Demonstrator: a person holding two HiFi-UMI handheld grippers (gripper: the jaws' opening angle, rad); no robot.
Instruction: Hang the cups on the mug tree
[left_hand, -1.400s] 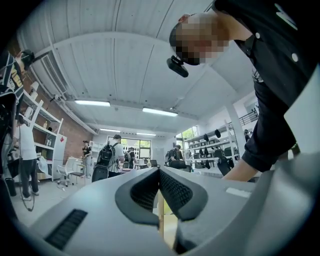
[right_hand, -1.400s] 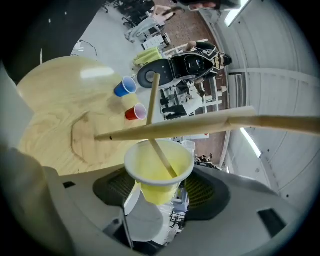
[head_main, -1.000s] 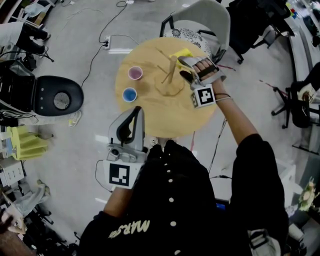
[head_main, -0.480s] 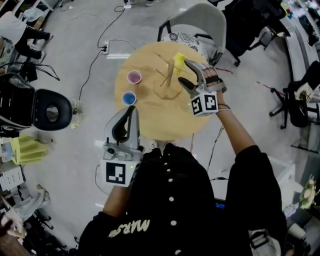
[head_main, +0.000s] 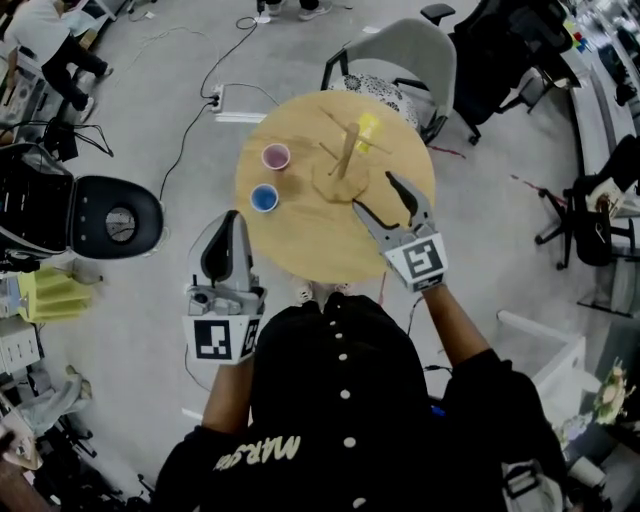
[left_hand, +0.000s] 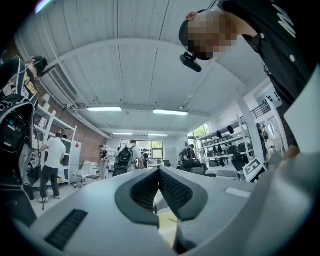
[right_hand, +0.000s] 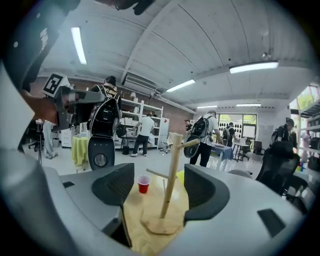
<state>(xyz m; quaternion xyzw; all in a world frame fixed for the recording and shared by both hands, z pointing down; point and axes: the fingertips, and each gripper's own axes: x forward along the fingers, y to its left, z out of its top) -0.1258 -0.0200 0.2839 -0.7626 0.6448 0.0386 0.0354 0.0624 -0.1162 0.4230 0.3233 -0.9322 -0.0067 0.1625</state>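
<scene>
Round wooden counter (head_main: 300, 235) sits in about the same place in the head view as before. The right claw (head_main: 373, 192) has pulled back from the mug tree (head_main: 345, 160) to the counter's near right part. A second ago it was up against the yellow cup (head_main: 367, 130). Its jaws have just been closing a little but stand wide apart, with nothing between them. The left claw (head_main: 231, 218) has shifted slightly left and hangs just off the counter's near left edge, tips together, holding nothing. The mug tree stands upright mid-counter on a flat wooden base, thin pegs angling out. The yellow cup now hangs on a far-side peg, clear of both claws. The pink cup (head_main: 276, 156) and blue cup (head_main: 264, 197) stand upright left of the tree, near each other but apart, mouths up, insides showing only their own colour.
</scene>
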